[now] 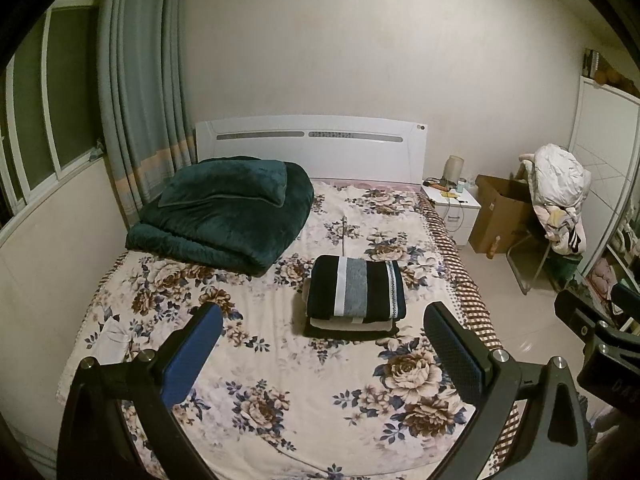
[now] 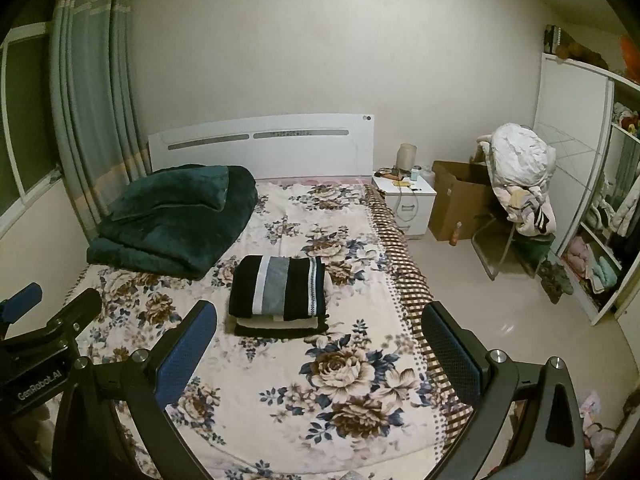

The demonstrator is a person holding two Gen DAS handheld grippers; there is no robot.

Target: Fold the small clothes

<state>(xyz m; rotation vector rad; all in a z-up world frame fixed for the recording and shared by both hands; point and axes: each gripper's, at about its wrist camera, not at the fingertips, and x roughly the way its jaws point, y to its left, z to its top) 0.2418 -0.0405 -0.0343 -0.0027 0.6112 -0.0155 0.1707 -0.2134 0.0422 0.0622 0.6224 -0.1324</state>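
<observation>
A stack of folded clothes (image 1: 354,298) lies on the floral bedspread (image 1: 280,380), topped by a black garment with white and grey stripes; it also shows in the right wrist view (image 2: 280,294). My left gripper (image 1: 324,316) is open and empty, held above the near part of the bed, short of the stack. My right gripper (image 2: 318,316) is open and empty, also short of the stack, over the bed's right side. The right gripper's body shows at the right edge of the left wrist view (image 1: 592,328); the left gripper's body shows at the left of the right wrist view (image 2: 48,332).
A folded dark green blanket (image 1: 224,208) with a pillow lies at the bed's far left by the white headboard (image 1: 312,140). A white nightstand (image 1: 456,208), cardboard box (image 1: 504,212) and a chair piled with clothes (image 1: 560,192) stand right of the bed. An open wardrobe (image 2: 600,200) is at the right.
</observation>
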